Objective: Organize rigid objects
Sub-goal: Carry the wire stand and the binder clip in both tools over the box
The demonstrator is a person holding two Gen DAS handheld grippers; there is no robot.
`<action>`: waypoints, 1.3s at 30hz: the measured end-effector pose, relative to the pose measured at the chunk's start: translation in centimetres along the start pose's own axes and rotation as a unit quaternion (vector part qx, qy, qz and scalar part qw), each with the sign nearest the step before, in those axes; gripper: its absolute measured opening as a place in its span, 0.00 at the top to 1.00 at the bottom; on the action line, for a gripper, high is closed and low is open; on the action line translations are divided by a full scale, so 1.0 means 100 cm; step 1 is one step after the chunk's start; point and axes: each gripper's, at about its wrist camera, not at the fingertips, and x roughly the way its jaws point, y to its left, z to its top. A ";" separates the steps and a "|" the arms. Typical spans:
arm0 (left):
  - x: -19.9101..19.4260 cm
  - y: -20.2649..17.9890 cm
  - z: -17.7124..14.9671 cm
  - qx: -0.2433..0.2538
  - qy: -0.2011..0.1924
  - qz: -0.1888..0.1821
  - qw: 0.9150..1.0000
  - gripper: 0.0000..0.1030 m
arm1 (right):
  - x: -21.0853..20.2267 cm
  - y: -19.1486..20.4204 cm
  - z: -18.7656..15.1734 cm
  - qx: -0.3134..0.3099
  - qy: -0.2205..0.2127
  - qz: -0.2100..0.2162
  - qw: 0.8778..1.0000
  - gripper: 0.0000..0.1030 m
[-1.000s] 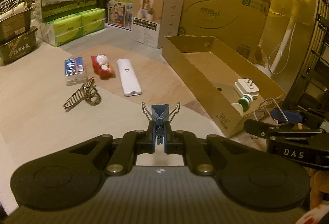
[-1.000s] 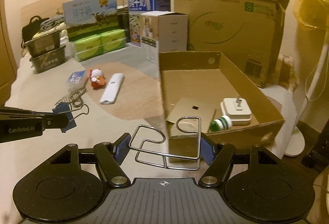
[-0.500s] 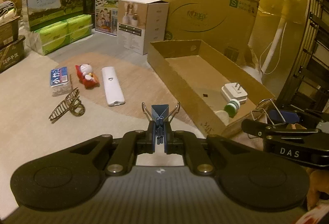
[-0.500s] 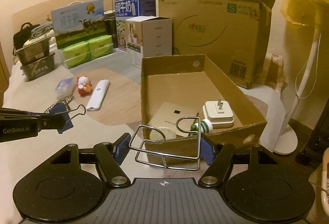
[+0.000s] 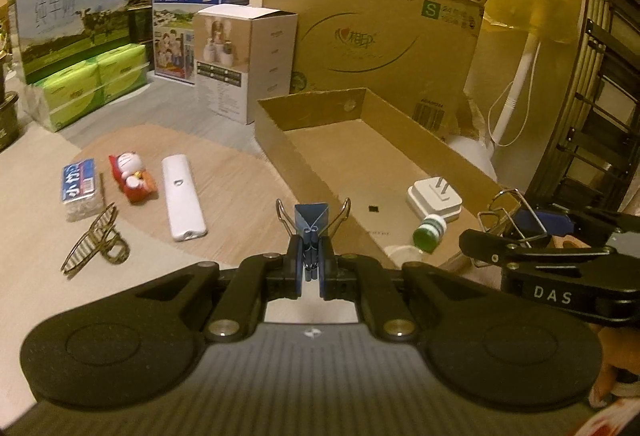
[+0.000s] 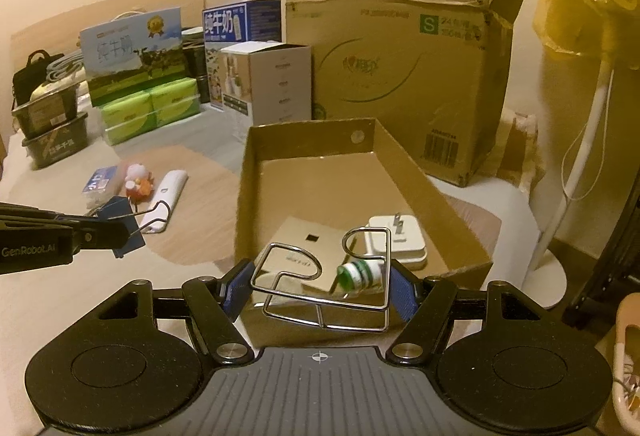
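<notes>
My left gripper (image 5: pixel 310 270) is shut on a blue binder clip (image 5: pixel 311 217), its wire handles spread above the pads; the same clip (image 6: pixel 120 222) shows at the left of the right wrist view. My right gripper (image 6: pixel 318 286) is shut on a bent wire stand (image 6: pixel 324 284), pressed between the blue pads. The wire stand (image 5: pixel 508 212) also shows at the right of the left wrist view. Both are held in the air just before the near end of an open cardboard tray (image 6: pixel 404 172). In the tray lie a white plug adapter (image 6: pixel 398 240), a green-capped bottle (image 6: pixel 358 274) and a flat tan card (image 6: pixel 296 240).
On the floor left of the tray lie a white remote (image 5: pixel 182 180), a red cat toy (image 5: pixel 130 174), a tissue pack (image 5: pixel 80 188) and a hair claw (image 5: pixel 96 244). Milk cartons, tissue packs and a big cardboard box (image 5: pixel 384 32) line the back. A fan stand (image 6: pixel 576 164) is at the right.
Both grippers have moved right, toward the tray, with their loads still held. The tray and its contents now sit closer and more central in both views.
</notes>
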 end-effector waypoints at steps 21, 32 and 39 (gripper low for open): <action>0.074 -0.023 0.061 0.010 -0.002 -0.029 1.000 0.94 | 0.075 -0.057 0.061 -0.013 0.023 0.012 1.000 0.32; 0.121 -0.025 0.087 0.014 0.003 -0.025 1.000 0.94 | 0.126 -0.079 0.084 -0.022 0.038 0.016 0.999 0.32; 0.152 -0.022 0.092 0.019 0.015 -0.016 1.000 0.94 | 0.152 -0.086 0.086 -0.020 0.046 0.017 0.999 0.32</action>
